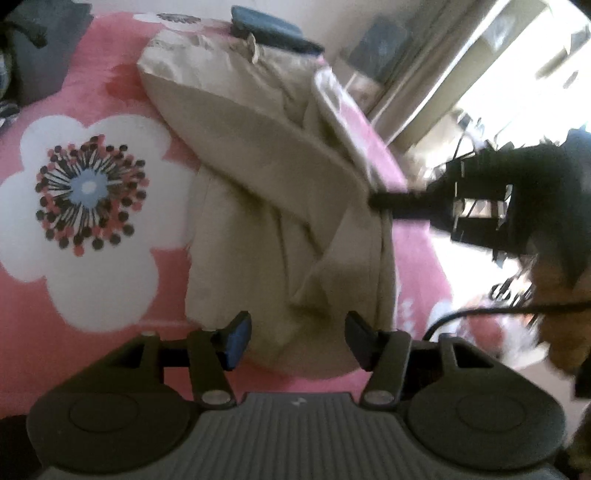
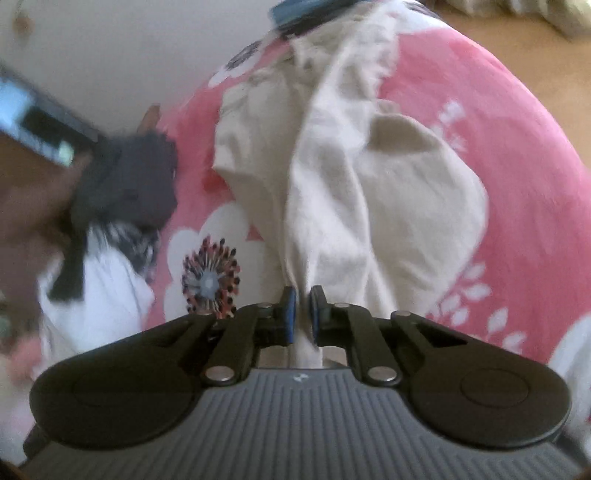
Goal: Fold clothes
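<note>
Unlabelled beige garment (image 2: 369, 206) pinched in right tool (image 2: 300, 314), on pink floral bedspread (image 1: 92, 92)

The pink floral bedspread (image 1: 92, 295) lies bare on the left of the beige garment (image 1: 277, 221); this flat area offers open passage for a gripper. The beige garment covers the centre of the bed in raised folds. A dark blue folded item (image 1: 269, 29) blocks the far end, touching the garment's top edge. A dark grey cloth (image 2: 129, 177) and a white cloth (image 2: 103, 288) occupy the left margin. The right gripper (image 2: 302, 314), clamped on a fold, obstructs the garment's right edge. Space between the left gripper (image 1: 297, 339) fingers is unobstructed.
</note>
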Demonstrator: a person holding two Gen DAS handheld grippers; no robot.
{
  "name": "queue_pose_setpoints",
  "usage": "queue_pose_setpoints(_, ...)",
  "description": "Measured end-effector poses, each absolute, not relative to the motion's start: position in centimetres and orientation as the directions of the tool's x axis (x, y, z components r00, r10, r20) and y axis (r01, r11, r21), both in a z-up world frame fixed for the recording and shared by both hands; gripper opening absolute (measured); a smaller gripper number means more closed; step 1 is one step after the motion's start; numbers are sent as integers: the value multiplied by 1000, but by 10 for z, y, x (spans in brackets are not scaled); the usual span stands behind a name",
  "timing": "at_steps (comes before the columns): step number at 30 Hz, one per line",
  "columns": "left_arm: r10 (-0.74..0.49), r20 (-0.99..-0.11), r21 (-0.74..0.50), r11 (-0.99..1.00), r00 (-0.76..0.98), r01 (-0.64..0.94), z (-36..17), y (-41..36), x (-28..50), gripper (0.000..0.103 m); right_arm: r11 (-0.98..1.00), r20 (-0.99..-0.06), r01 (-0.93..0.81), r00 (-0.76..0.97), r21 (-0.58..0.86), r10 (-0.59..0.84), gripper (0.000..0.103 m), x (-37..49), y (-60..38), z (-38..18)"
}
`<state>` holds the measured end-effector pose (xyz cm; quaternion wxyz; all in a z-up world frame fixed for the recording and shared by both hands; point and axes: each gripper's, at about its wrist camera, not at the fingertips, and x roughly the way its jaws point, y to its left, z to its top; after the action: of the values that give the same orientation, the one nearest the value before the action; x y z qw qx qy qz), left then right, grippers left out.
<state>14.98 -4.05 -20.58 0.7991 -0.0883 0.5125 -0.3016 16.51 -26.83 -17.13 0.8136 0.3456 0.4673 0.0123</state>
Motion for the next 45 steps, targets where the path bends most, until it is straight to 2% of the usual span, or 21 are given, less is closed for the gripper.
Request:
queue_pose_setpoints(5, -635, -717, -535, 766, 288, 357, -198, -45, 164, 59, 651, -719, 387, 587, 653, 371, 5, 152, -299, -187)
queue_pose_setpoints(11, -700, -673, -626, 712, 240, 318, -205, -55, 180, 64, 269, -512, 438, 681, 858, 523, 5, 135, -330, -223)
queue_pose_setpoints(16, -696, -685, -631, 714, 213, 303, -216, -68, 192, 65, 3, -409, 485, 735, 875, 540, 4, 121, -345, -259)
queue_pose_setpoints(19, -690, -693, -638, 721, 208, 270, -223, -74, 200, 65, 92, -487, 517, 711, 851, 507, 3, 122, -348, -256)
queue_pose_setpoints(21, -678, -706, -634, 734, 205, 245, -229, -79, 206, 65, 284, -593, 523, 666, 804, 453, 3, 128, -348, -242)
queue_pose_setpoints(23, -670, -714, -627, 741, 203, 238, -233, -85, 211, 65, 519, -711, 501, 596, 692, 373, 3, 139, -342, -229)
queue_pose_setpoints(25, -671, -717, -630, 739, 187, 237, -237, -92, 214, 68, 637, -766, 466, 546, 614, 339, 3, 148, -334, -227)
queue_pose_setpoints(26, -673, -719, -633, 737, 174, 237, -239, -95, 215, 73, 636, -764, 460, 542, 619, 351, 3, 149, -333, -229)
queue_pose_setpoints(28, -671, -727, -634, 737, 146, 233, -243, -102, 218, 75, 634, -758, 449, 533, 630, 376, 6, 152, -329, -232)
queue_pose_setpoints(33, -662, -737, -628, 745, 138, 224, -247, -112, 221, 75, 625, -743, 422, 507, 656, 437, 12, 157, -320, -239)
queue_pose_setpoints(37, -659, -738, -628, 749, 146, 212, -249, -112, 222, 74, 645, -775, 436, 420, 628, 472, 18, 155, -307, -256)
queue_pose_setpoints(38, -654, -742, -622, 754, 148, 211, -250, -112, 222, 73, 651, -780, 435, 411, 622, 471, 15, 154, -305, -256)
queue_pose_setpoints(40, -633, -760, -602, 770, 145, 211, -253, -113, 220, 72, 666, -780, 419, 432, 618, 452, 2, 152, -304, -246)
queue_pose_setpoints(45, -606, -778, -571, 793, 166, 214, -255, -110, 220, 73, 695, -773, 387, 493, 606, 399, 0, 146, -306, -217)
